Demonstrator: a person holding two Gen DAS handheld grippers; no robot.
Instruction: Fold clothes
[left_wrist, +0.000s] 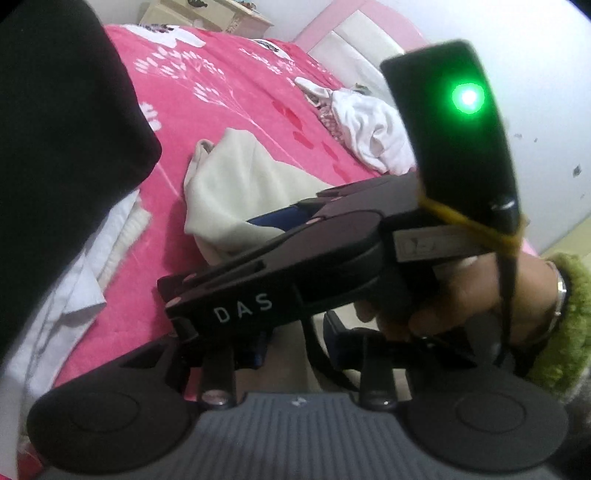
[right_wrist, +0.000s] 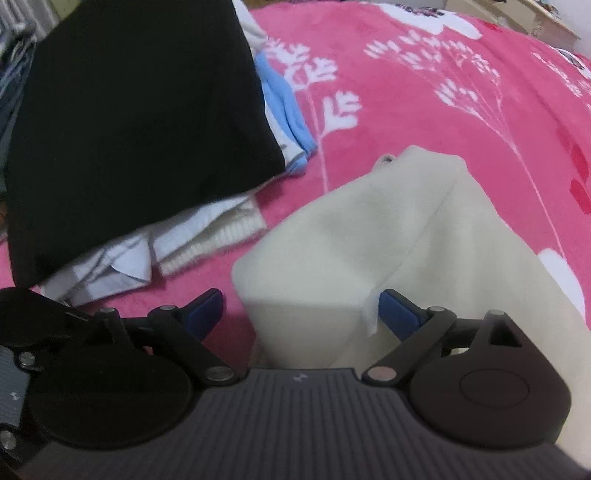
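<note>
Two grippers work over one cream garment (right_wrist: 369, 240), which lies partly folded near the middle of the pink blanket (right_wrist: 406, 122).

At the far left stands a stack of folded clothes, black garment (right_wrist: 129, 110) on top, with a white shirt (right_wrist: 122, 266) and a blue garment (right_wrist: 288, 110) showing beneath it. Its lower edge sits near the cream garment's left fold, with only a narrow strip of blanket between.

At centre, the right gripper (right_wrist: 303, 312) points steeply down with its jaws wide. The folded corner of the cream garment lies between the blue pads; the right pad is just beside a loose edge, and neither pad presses on the cloth.

The left gripper (left_wrist: 299, 347) is largely masked in its own view by the right tool's body, which crosses in front. Its jaws look narrow, but I cannot tell whether they hold cloth.

Judgement: the step in hand is taking a fresh hold for the next fold. Both layers at the corner should be pinched together, and the cloth carried low and square so the crease stays straight.

Open room lies to the right and beyond, on bare blanket. A crumpled white pile (left_wrist: 369, 125) near the headboard (left_wrist: 354, 48) marks the far limit. Any swing leftward risks disturbing the finished stack.
</note>
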